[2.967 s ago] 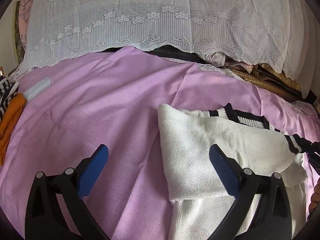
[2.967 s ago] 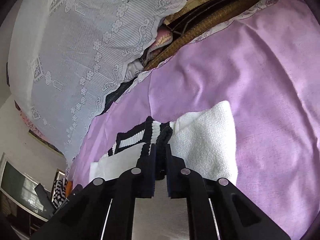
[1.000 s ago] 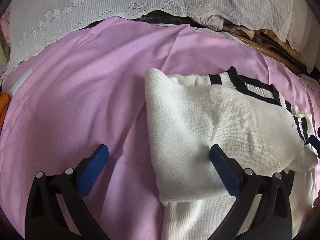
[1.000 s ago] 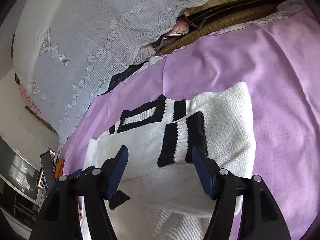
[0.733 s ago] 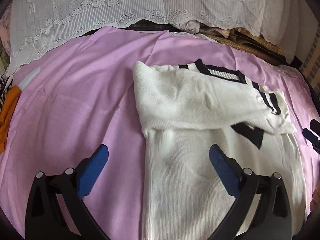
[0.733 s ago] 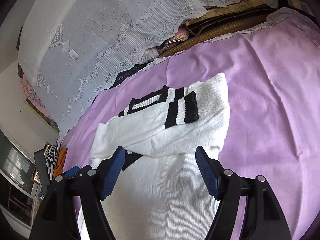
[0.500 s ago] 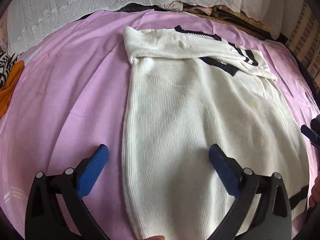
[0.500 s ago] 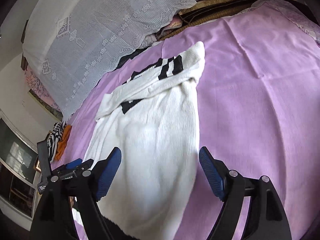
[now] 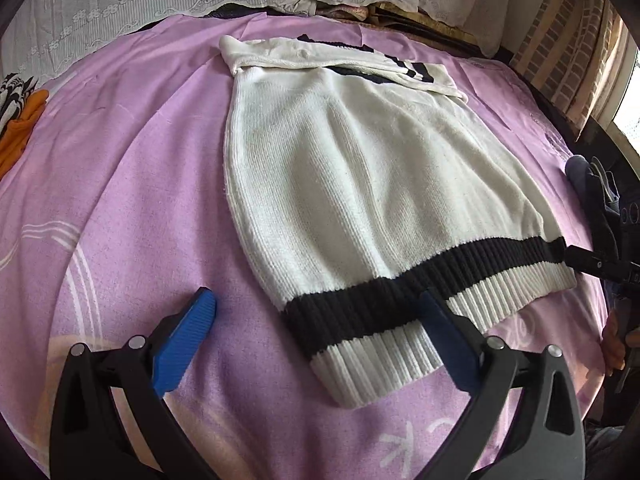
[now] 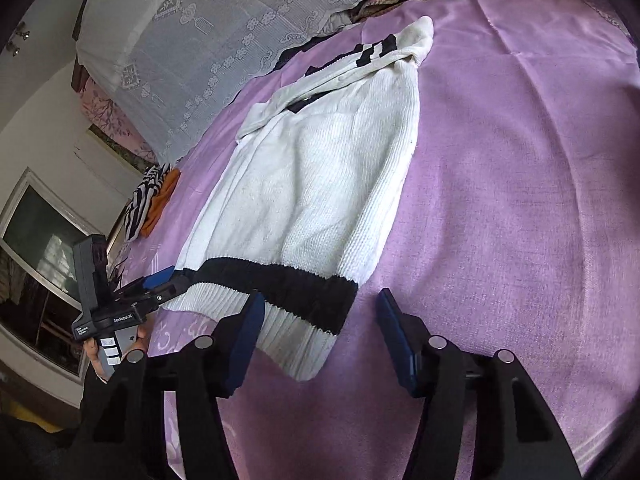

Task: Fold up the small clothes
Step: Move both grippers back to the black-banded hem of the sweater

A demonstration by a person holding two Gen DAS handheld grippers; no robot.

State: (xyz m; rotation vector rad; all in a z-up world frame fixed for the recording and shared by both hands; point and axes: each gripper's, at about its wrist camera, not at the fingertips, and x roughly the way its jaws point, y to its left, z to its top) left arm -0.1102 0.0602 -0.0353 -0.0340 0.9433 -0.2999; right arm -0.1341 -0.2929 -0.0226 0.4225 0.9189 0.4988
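A white knit sweater (image 9: pixel 360 168) with a black and white ribbed hem (image 9: pixel 376 320) lies flat on the purple bedsheet (image 9: pixel 120 184). Both sleeves are folded across its far end, by the collar. My left gripper (image 9: pixel 316 320) is open and empty, over the hem's left corner. My right gripper (image 10: pixel 320 320) is open and empty, over the hem's right corner (image 10: pixel 308 344). The sweater (image 10: pixel 320 168) shows full length in the right wrist view. The left gripper's body (image 10: pixel 132 304) shows there at the hem's other corner.
A white lace cloth (image 9: pixel 160 4) covers piled things along the bed's far edge. An orange garment (image 9: pixel 20 136) and a striped one (image 9: pixel 10 92) lie at the far left. A brick wall (image 9: pixel 568 52) and window stand to the right.
Both grippers have drawn back from the collar end to the hem. The right gripper let go of the sleeve cuff and opened. The sleeves now lie folded across the top.
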